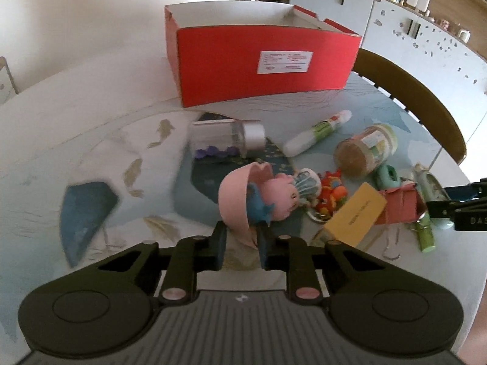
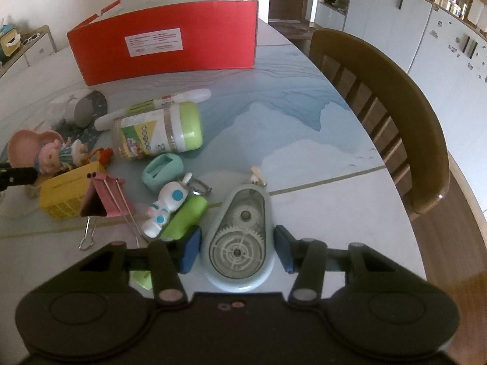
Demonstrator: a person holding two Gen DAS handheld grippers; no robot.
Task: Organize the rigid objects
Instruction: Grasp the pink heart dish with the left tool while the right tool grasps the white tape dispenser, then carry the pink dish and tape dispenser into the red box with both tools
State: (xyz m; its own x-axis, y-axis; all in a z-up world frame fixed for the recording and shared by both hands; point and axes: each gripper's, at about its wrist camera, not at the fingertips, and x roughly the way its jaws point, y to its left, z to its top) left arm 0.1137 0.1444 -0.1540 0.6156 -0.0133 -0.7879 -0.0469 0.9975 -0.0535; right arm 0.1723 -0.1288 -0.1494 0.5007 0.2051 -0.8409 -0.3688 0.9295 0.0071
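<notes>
Tilting steeply down, left fingers (image 1: 225, 245) pinching pink doll (image 1: 243, 200), right fingers (image 2: 193, 249) straddling tape dispenser (image 2: 239, 238) untouched.

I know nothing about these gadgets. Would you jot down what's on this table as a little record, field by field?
Setting: round table with a sea-pattern cover, wooden chair beside it
Container: open red box at the far side
Left gripper: fingers closed on the rim of the pink doll toy
Right gripper: fingers astride the blue correction-tape dispenser, a gap still showing on its right side
Loose items: green-lidded jar, pink binder clip, white figurine, yellow box
</notes>
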